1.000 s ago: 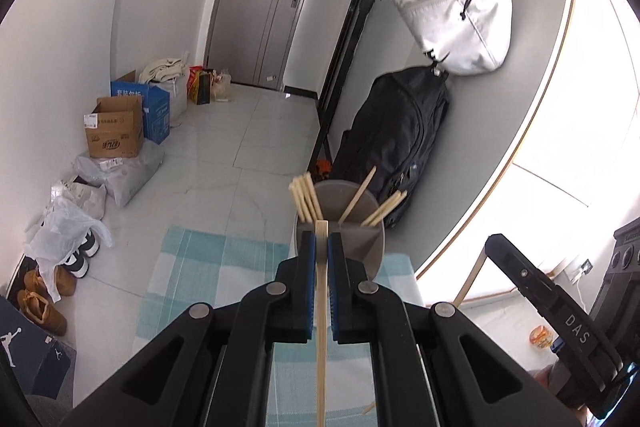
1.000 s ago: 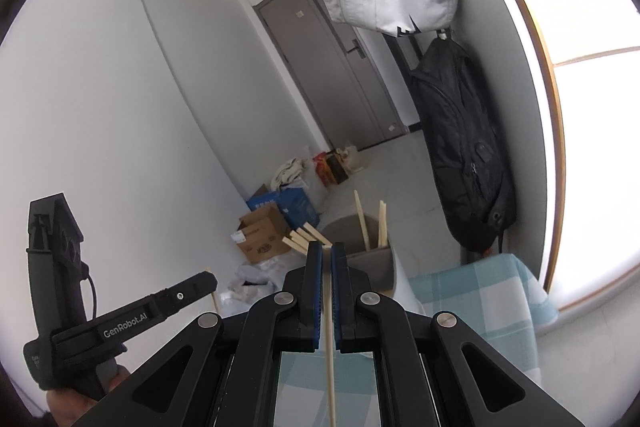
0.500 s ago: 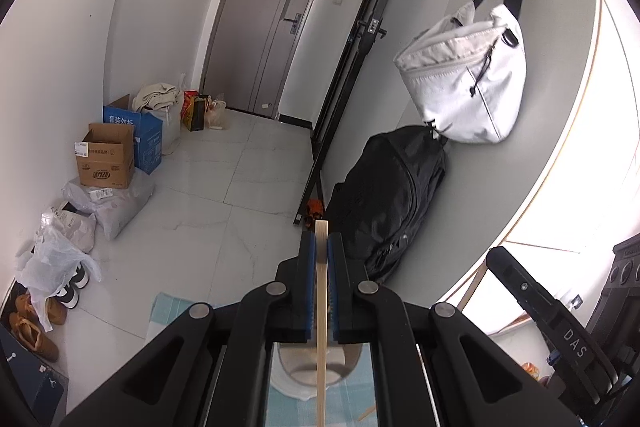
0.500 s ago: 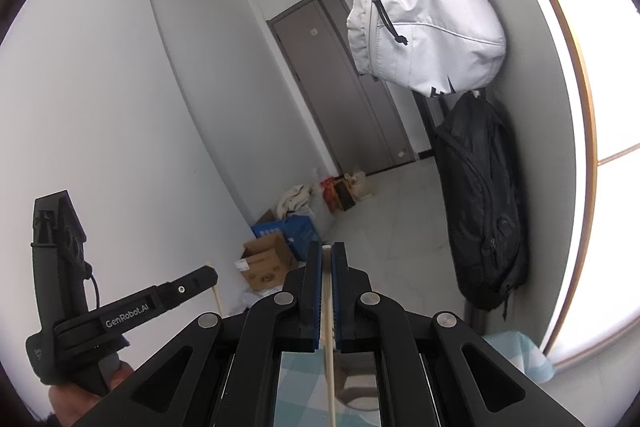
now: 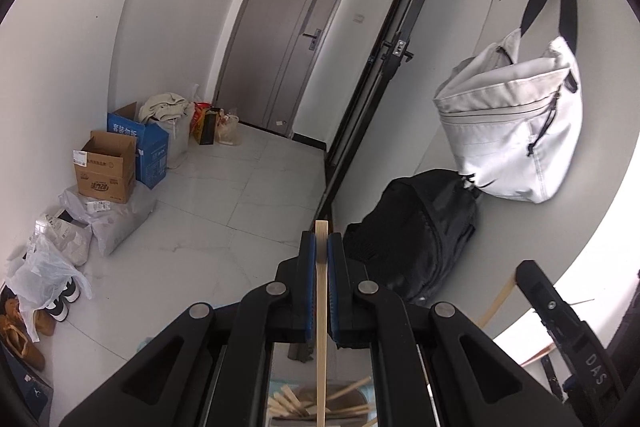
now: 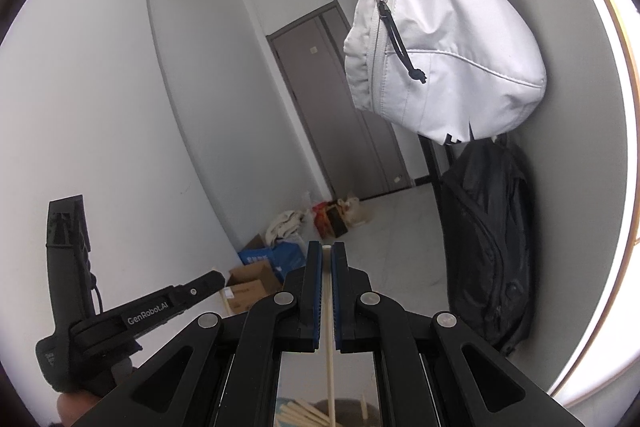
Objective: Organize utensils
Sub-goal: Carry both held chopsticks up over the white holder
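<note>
Below each hand-held gripper, clamped on a chopstick, holder mostly cut off.

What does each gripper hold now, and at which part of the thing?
The left gripper holds a wooden chopstick near its upper end. The right gripper holds a paler chopstick, also near its upper end.

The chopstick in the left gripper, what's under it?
Below the chopstick sits the holder with several more sticks leaning inside. The left gripper hides most of the holder.
</note>
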Demonstrator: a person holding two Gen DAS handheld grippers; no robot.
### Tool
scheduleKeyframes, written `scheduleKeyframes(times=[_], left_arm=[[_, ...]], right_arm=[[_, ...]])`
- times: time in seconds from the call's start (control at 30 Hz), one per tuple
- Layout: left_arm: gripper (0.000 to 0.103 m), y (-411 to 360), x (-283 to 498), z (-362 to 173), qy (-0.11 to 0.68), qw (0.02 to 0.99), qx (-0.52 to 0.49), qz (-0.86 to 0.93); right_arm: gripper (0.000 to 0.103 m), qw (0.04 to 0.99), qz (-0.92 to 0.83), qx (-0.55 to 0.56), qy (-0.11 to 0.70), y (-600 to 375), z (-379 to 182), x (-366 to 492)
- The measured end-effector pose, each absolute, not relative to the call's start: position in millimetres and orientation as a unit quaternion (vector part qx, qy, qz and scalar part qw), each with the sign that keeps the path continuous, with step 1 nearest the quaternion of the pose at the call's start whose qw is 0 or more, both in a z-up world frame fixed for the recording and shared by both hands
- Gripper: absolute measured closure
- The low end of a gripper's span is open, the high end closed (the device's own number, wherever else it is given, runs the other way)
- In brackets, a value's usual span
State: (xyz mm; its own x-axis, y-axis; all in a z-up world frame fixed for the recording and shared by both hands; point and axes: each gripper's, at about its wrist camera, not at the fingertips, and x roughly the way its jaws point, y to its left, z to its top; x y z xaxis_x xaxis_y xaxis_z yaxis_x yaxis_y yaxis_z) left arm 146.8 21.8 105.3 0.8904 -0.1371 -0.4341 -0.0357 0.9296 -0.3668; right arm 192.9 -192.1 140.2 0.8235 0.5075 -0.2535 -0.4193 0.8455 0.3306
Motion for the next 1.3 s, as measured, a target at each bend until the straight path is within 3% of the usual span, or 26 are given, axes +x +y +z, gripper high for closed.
scheduleKeyframes(times=[0.37, 0.77, 1.3], left_arm=[[0.101, 14, 177, 68, 0.236, 0.955, -0.177, -0.029], [0.101, 2, 158, 53, 0.211, 0.963, -0.142, -0.085], [0.101, 2, 136, 46, 0.265, 0.943, -0.133, -0.15]], right_arm=[[0.099, 0.952, 0.231, 0.097, 0.174, -175, 99, 219], [0.099, 0.948, 0.246, 0.08, 0.186, -169, 69, 210], [0.098, 0.933, 0.277, 0.073, 0.217, -184, 51, 182]])
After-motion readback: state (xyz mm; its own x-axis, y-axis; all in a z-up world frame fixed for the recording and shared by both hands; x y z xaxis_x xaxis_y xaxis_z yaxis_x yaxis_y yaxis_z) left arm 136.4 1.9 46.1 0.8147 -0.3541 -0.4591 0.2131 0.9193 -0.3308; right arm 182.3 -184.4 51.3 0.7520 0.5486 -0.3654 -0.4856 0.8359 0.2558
